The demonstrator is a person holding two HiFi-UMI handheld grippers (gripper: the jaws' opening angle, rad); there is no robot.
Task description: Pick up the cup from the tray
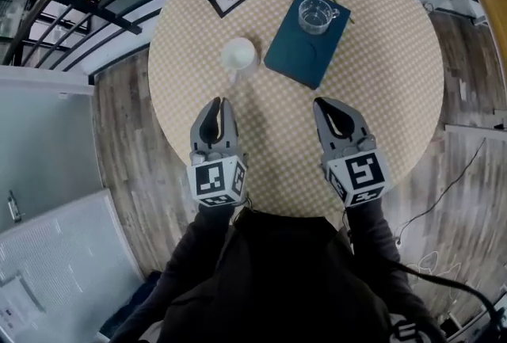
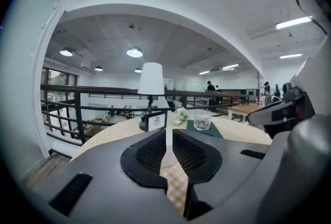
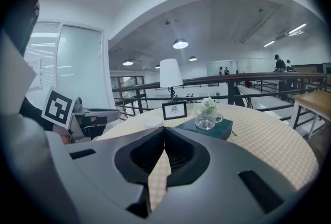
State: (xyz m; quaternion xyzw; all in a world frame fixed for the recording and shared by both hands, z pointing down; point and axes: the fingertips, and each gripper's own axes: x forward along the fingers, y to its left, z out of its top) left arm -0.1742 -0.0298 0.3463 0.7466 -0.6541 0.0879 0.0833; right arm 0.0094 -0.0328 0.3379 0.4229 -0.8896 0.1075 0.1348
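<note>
Round checkered table (image 1: 380, 88) by a railing: glass cup (image 1: 314, 16) sits on the dark teal tray (image 1: 295, 58), untouched. Left gripper (image 1: 221, 105) hovers over the near table edge, jaws a narrow slit apart, nothing between. Right gripper (image 1: 323, 105) beside it, jaws pressed together, empty. White cup (image 1: 238, 55) stands left of the tray.

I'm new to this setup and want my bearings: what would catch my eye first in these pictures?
The round checkered table fills the head view, with a clear glass cup standing on a dark teal tray toward its far right. At the near edge, the left tool and right tool hover side by side, both empty. A white cup sits just left of the tray.
</note>
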